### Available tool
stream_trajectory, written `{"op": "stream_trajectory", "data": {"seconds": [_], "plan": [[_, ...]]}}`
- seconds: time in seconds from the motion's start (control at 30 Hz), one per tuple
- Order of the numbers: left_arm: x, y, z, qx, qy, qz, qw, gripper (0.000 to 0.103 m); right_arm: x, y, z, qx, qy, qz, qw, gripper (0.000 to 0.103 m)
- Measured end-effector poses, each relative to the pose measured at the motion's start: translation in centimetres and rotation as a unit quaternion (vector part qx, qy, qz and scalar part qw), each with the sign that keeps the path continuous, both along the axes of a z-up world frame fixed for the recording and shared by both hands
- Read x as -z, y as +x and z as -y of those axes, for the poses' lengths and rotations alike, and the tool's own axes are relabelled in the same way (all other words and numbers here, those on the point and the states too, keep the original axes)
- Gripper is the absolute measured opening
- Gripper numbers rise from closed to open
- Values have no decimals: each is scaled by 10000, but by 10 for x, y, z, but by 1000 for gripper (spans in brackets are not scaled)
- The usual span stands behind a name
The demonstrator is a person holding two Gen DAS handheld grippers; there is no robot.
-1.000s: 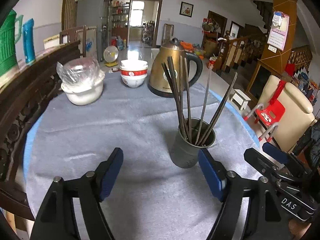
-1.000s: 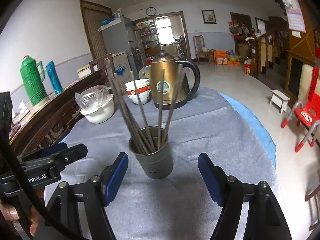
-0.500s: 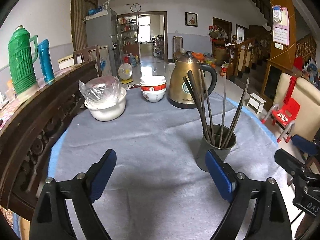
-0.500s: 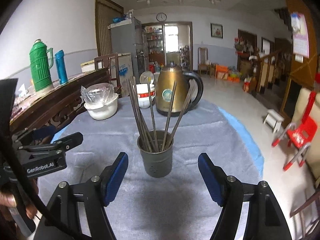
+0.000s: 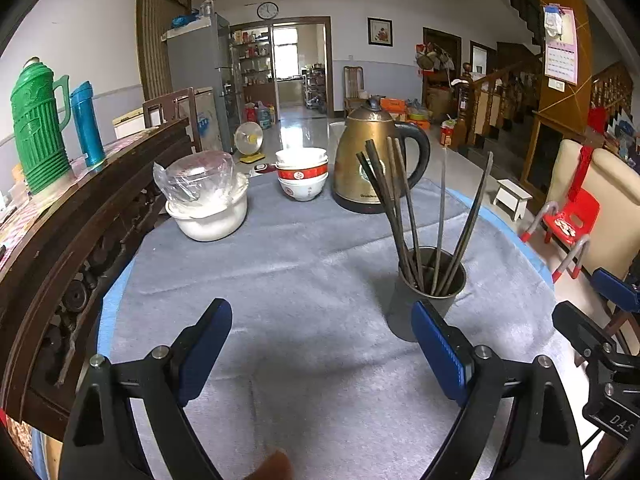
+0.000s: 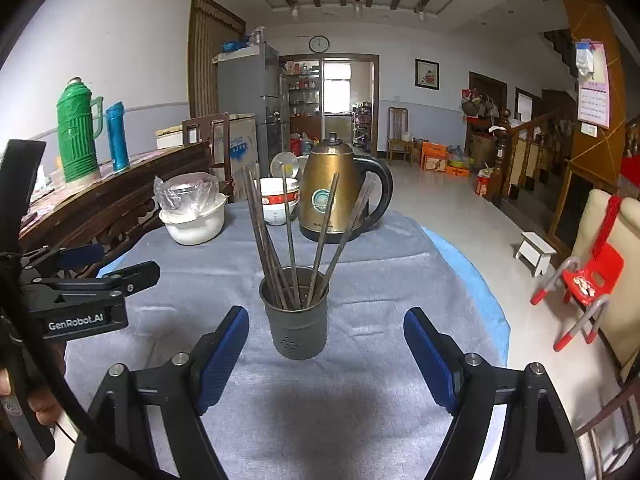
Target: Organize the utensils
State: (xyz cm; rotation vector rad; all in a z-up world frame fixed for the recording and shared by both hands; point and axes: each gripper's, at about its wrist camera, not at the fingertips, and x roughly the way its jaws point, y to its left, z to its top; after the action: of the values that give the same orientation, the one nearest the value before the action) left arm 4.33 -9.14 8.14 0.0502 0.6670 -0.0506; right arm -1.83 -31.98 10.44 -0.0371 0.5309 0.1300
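Both the left gripper (image 5: 322,346) and right gripper (image 6: 326,350) hung released and empty above the cloth (image 6: 384,280), apparently because the chopsticks (image 6: 288,240) already stood gathered in the cup (image 6: 298,326).

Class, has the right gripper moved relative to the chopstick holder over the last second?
Yes. The right gripper has backed away from the holder, which now sits farther beyond its open fingers.

"GenRobot.AI" on left hand-held gripper (image 6: 132,272), "DAS" on right hand-held gripper (image 5: 592,304)

Both wrist views face forward, sharing the nearby chopstick holder (image 5: 430,292).
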Motion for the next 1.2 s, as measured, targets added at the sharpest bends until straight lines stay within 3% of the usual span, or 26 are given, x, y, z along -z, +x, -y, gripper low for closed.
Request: {"op": "stream_trajectory", "data": {"seconds": [0.13, 1.2], "plan": [[1, 1, 3, 31, 45, -48, 10000, 97, 3, 4, 3, 15, 35, -64, 10000, 82], [-7, 6, 9, 110, 0, 14, 9999, 101, 0, 19, 3, 18, 63, -83, 9999, 82]]}}
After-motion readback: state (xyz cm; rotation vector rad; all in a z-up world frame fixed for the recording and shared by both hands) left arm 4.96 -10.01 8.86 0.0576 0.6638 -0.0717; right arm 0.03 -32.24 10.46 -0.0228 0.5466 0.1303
